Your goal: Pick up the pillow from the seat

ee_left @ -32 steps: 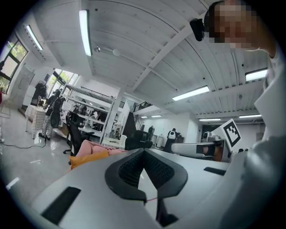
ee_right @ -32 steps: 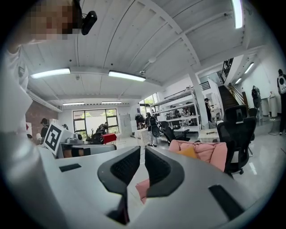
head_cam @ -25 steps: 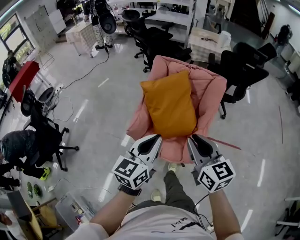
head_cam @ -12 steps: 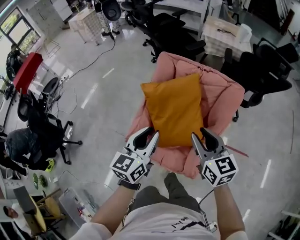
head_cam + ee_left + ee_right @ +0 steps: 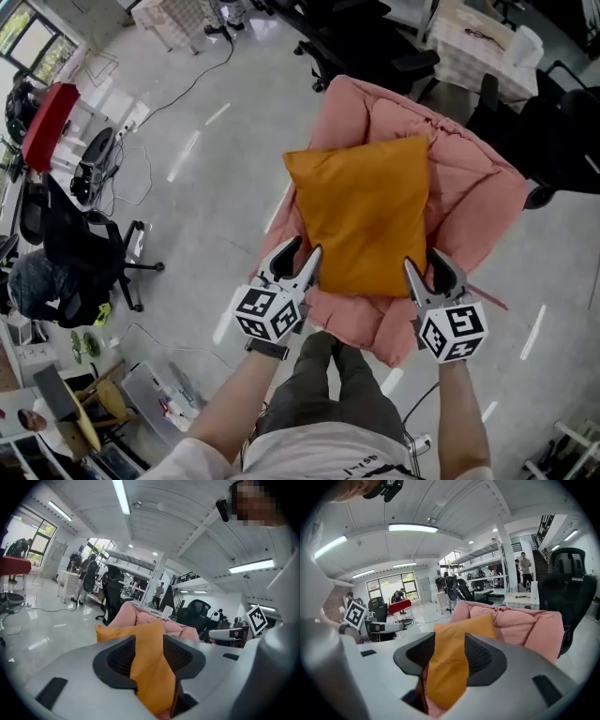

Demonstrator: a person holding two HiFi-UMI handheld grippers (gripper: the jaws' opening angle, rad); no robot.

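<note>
No words, numbers or brand names are legible in any view.

The only signs are black-and-white square markers, which carry a pattern and no letters.
- One set is on the left cube, just behind the left fingers.
- One set is on the right cube, just behind the right fingers.
- In the left gripper view, one marker face shows far off to the right of the fingers.
- In the right gripper view, one marker face shows far off to the left of the fingers.

There is a short dark shirt print at the bottom of the head view, well behind both pairs of fingers. It is too small to read.
</note>
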